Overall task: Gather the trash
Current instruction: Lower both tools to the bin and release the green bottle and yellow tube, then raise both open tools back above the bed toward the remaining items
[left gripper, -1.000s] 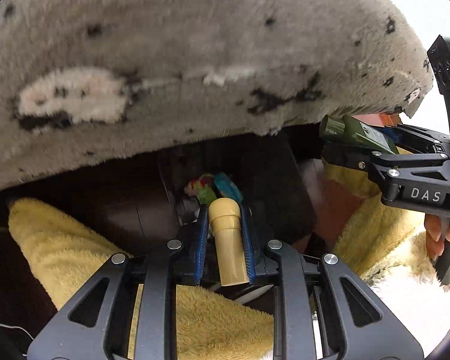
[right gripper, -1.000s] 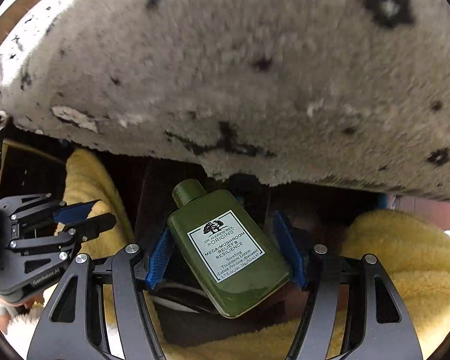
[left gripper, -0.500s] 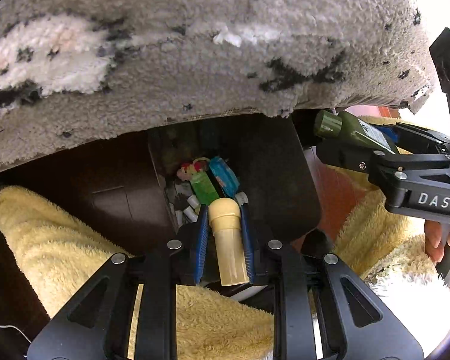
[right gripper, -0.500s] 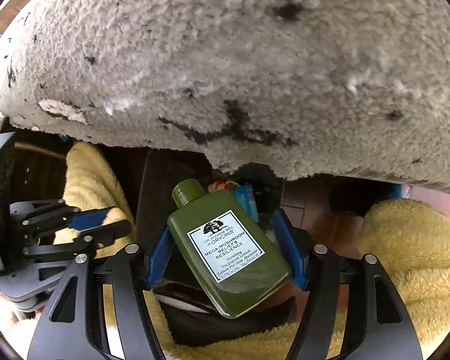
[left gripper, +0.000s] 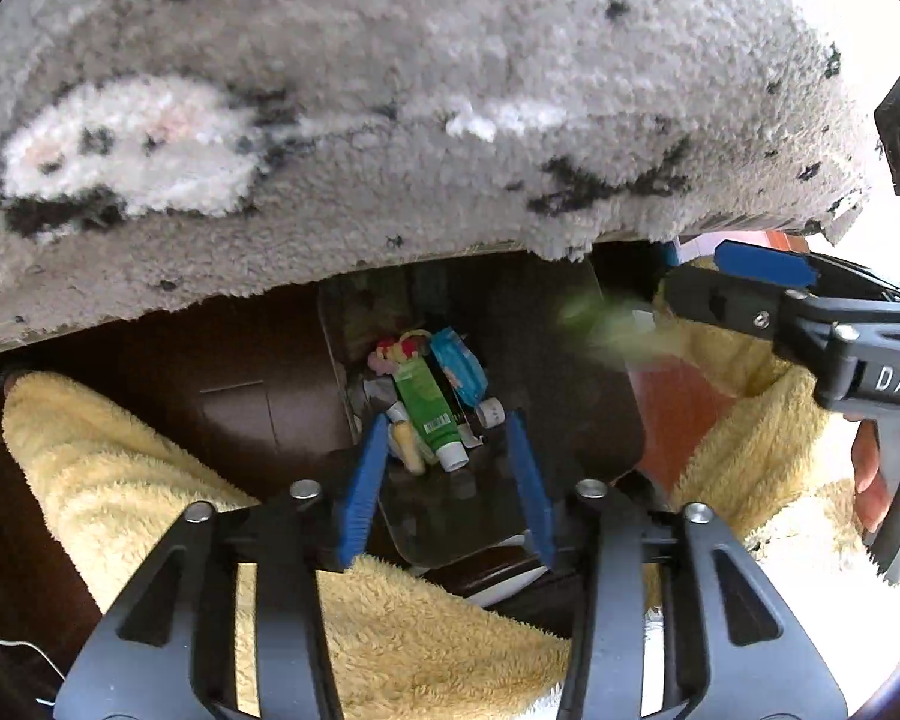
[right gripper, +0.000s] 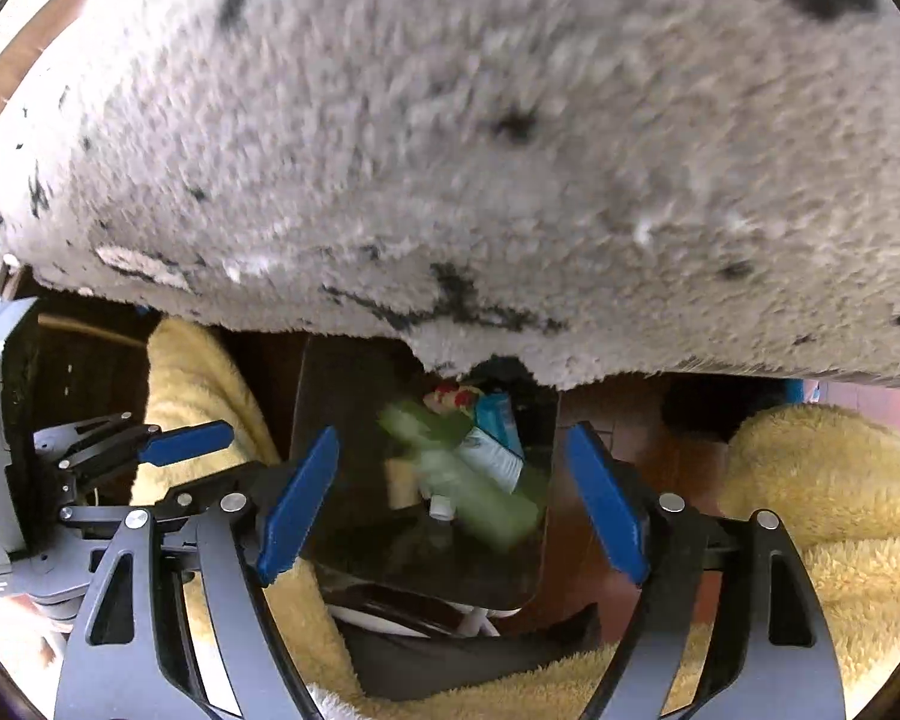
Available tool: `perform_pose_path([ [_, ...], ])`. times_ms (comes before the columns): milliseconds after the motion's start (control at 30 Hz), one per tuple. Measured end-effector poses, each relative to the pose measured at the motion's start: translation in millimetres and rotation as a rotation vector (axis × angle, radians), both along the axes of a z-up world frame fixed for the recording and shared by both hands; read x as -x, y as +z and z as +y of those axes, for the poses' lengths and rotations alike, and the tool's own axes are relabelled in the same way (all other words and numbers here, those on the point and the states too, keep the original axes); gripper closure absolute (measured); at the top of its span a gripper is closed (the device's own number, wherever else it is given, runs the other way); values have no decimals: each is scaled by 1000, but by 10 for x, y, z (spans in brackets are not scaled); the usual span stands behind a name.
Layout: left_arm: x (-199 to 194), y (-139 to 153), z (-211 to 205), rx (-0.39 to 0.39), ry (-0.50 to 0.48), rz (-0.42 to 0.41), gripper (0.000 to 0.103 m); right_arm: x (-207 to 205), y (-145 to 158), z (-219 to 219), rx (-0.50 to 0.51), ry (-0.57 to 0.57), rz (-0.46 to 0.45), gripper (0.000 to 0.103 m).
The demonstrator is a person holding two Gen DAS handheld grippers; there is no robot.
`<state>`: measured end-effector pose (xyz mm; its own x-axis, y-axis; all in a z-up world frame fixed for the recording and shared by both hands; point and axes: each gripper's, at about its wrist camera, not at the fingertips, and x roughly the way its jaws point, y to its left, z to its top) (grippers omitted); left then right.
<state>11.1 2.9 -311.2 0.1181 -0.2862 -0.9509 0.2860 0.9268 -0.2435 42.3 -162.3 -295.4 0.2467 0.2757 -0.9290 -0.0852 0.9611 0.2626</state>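
The left gripper point(left gripper: 447, 468) is opening with nothing between its blue pads, a blurred beige tube point(left gripper: 407, 447) falling just past its left pad. The right gripper point(right gripper: 453, 501) is opening too; the blurred dark green bottle point(right gripper: 480, 495) lies free between its pads, touching neither. Both point down into a dark rectangular bin point(left gripper: 594, 408) holding a green tube point(left gripper: 429, 414) and blue packet point(left gripper: 459, 363). At twelve o'clock hangs a shaggy grey rug point(left gripper: 390, 120).

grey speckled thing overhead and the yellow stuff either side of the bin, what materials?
Grey speckled rug: looks like tufted pile textile, matte, with loose fibres along its ragged edge.
Yellow fabric: plush fleece or terry, going by the fluffy, ribbed nap; which one is unclear.
Bin: probably hard plastic, dark and smooth, with a faint sheen.
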Motion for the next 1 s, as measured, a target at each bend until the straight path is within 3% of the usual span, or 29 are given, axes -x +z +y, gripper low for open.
perform_pose_path([
  [267,78,421,8,-25,-4,-116,22,109,333,-182,19,-44,-95,11],
  [433,114,774,-27,-18,-18,-200,10,144,595,-315,28,-61,-158,11],
  [733,76,1378,-107,-13,-38,-363,8,95,1146,-429,56,-48,-302,10],
  [1000,-210,1689,-84,-29,-8,-452,8,-154,1497,-466,79,-58,-396,6],
])
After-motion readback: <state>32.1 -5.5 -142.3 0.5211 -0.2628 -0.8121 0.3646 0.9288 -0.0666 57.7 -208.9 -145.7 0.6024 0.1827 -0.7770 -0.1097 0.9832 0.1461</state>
